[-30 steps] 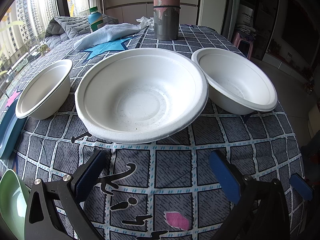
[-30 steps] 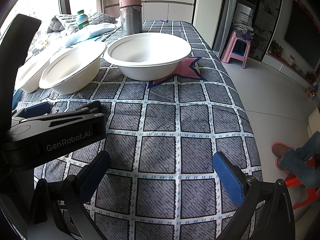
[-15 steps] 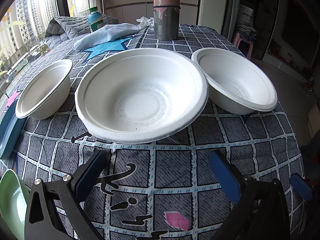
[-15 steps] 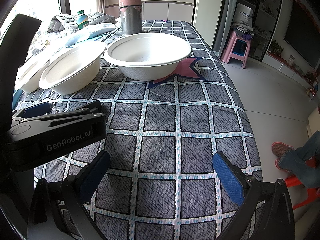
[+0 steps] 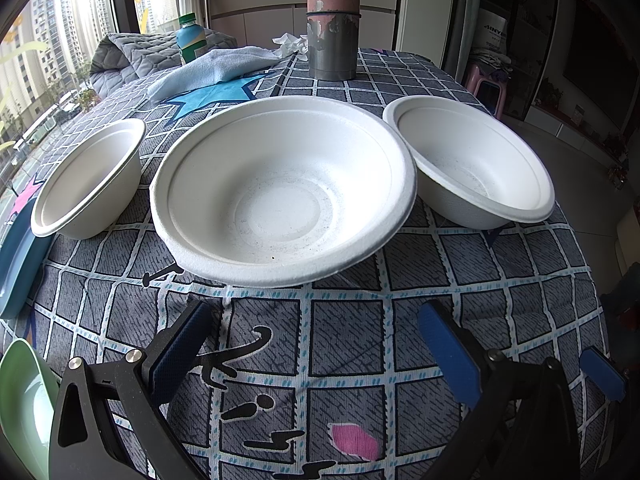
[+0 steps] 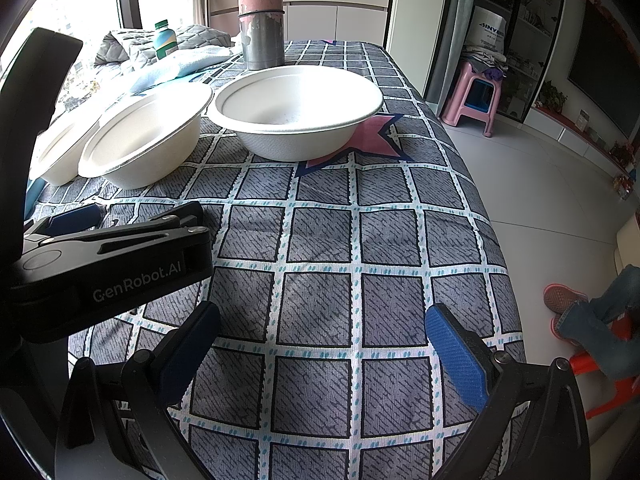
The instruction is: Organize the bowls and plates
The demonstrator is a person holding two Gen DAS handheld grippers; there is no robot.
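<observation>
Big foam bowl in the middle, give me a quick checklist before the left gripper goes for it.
1. Left gripper open: ok.
2. Left gripper empty: ok.
3. Big foam bowl upright, nothing in it: ok.
4. Bowl's near rim free of the left paper bowl and the right paper bowl: ok.
5. Right gripper open, back from the bowls: ok.
6. Whether the bowls will nest: cannot tell.

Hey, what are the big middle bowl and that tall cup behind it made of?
Middle bowl: looks like white foam, matte, with a grainy, thick rolled rim. Tall tumbler: seems to be brushed steel under a pink coating that has flaked off in patches, baring grey metal.
</observation>
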